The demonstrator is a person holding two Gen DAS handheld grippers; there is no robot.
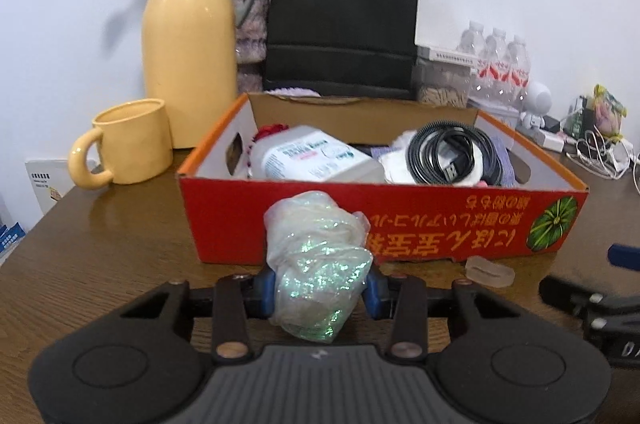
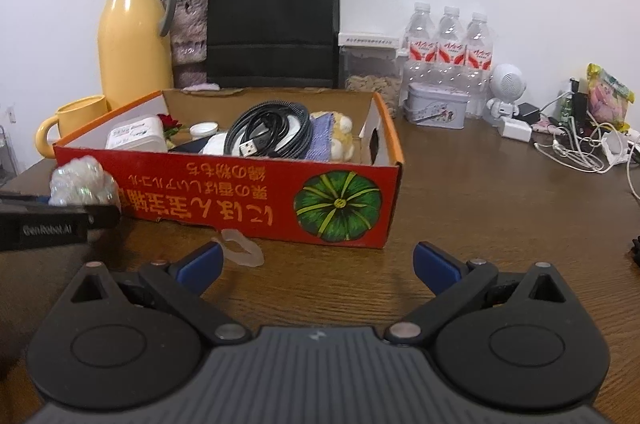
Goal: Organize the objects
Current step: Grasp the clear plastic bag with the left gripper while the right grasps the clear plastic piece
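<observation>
My left gripper [image 1: 320, 288] is clamped narrow on a crumpled iridescent plastic bag [image 1: 318, 256]; blue pads [image 1: 266, 290] press both its sides. The bag sits just in front of the red cardboard box [image 1: 400, 224], near its front wall; whether it touches I can't tell.

My right gripper [image 2: 318, 266] is wide open, nothing between its fingers [image 2: 434, 266]. A small clear plastic piece [image 2: 242, 248] lies on the wooden table [image 2: 480, 203] just beside my right gripper's left finger, close to the box front.

Readable text: "GenRobot.AI" on the left gripper's side, seen from the right wrist. Box print is upside-down Japanese with a green pumpkin picture [image 2: 338, 205]; can't read it reliably.

In the box: coiled black USB cable [image 1: 452, 153], white labelled container [image 1: 316, 159].
</observation>
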